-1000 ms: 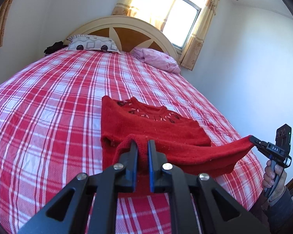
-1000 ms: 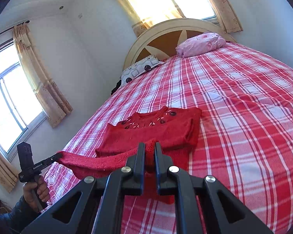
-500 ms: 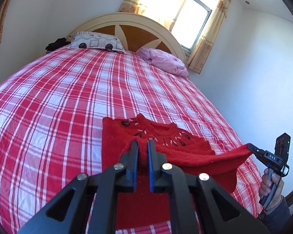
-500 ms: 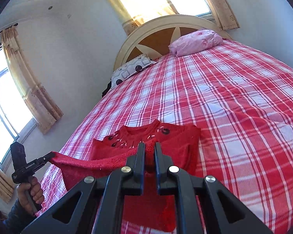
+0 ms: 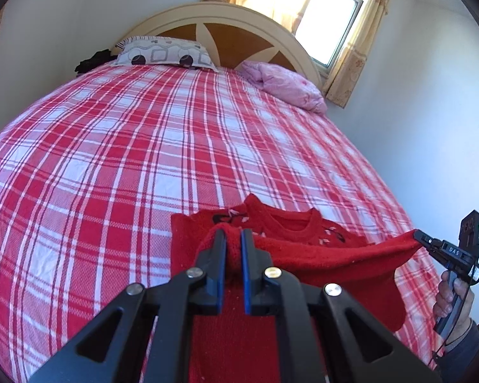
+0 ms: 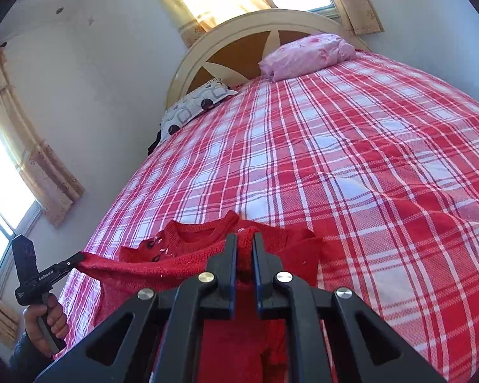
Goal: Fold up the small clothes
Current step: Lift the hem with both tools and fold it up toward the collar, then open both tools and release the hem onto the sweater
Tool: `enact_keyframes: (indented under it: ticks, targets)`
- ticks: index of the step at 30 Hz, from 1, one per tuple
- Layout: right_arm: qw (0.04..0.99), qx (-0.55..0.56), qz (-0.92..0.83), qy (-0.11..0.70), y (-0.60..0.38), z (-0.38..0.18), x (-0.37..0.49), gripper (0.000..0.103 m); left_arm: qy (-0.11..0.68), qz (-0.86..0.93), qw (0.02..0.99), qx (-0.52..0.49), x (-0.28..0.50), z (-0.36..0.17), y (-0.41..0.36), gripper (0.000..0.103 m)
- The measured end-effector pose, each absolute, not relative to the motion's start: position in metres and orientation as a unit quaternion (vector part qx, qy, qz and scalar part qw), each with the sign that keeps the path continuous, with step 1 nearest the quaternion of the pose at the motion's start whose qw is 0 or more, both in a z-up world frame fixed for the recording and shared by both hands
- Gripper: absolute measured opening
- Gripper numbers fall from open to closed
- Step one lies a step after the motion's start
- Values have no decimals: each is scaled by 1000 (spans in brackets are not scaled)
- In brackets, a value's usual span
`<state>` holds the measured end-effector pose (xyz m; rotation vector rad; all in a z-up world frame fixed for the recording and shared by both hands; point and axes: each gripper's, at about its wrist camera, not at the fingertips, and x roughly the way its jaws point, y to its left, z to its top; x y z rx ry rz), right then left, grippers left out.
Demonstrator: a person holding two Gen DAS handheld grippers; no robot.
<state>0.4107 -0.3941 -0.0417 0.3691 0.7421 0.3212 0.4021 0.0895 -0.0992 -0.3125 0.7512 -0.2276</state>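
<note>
**Operator:** I have both sets of tongs pinching the red sweater. The left tongs are pressed together on a bunched corner of its knitted edge, right in front of my left camera.

**Observer:** And the right ones?

**Operator:** The right tongs are clamped on the other corner of the same edge. In the left view I see them out at the right side, with the person's hand around the handle. In the right view the left tongs show at the far left, a hand gripping below.

**Observer:** Where does the sweater sit?

**Operator:** On the near part of the bed, on the red and white checked bedspread. The held edge is lifted and stretched between the two tongs, hanging over the rest of the garment. Beyond it the neckline lies flat on the bedspread, with dark and pale decorations on either side.

**Observer:** Anything else on the bed?

**Operator:** At the far end, against the curved headboard, a grey patterned pillow on the left and a pink pillow on the right. Something dark lies beside the grey pillow; I cannot tell what. A sunlit window with curtains is behind.
</note>
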Motion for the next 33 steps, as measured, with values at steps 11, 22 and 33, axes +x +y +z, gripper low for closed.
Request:
enact_keyframes:
  ticks: [11,22,33]
  targets:
    - [883,180,128,414,-391,-99,479,8,404,-86,902,-129,459,-142,86,8]
    - [880,161,67,442,-396,-120,527,10,401,-48,906,-130,481,-143,90,39]
    - [894,136,100,414,-401,-99,449,68,371,-47,927,-36,396,-139,79,74]
